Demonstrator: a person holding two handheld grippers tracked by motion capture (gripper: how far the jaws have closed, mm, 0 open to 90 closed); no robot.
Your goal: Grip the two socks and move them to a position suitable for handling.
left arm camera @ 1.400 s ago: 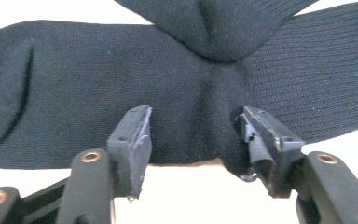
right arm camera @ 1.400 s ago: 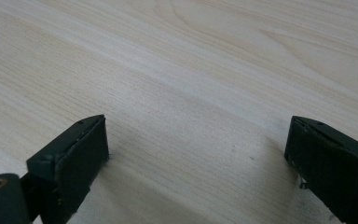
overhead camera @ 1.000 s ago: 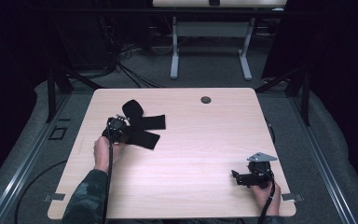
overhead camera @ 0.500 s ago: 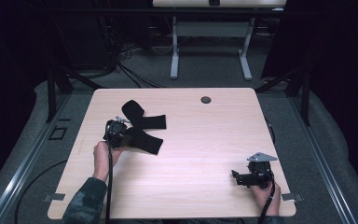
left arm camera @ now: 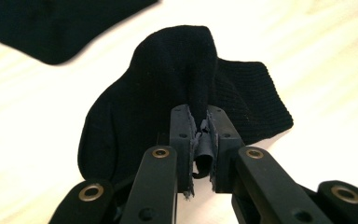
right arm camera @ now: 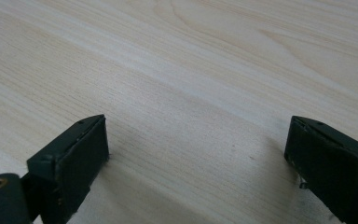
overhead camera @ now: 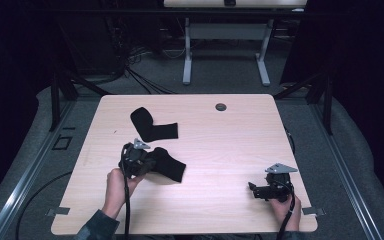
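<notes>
Lower right, the right gripper [overhead camera: 254,189] rests with jaws spread over bare table [overhead camera: 230,150]. Left of centre, the left gripper [overhead camera: 147,162] pinches a black sock [overhead camera: 170,167], its near end hidden between the jaws. Upper left, a second sock [overhead camera: 150,127] lies flat.

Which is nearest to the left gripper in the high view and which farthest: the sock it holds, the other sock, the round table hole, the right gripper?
1. Held sock, pinched in the left gripper, just to its right.
2. Other sock, flat, just beyond.
3. Round table hole near the far edge and the right gripper at the near right: too close to call.
</notes>
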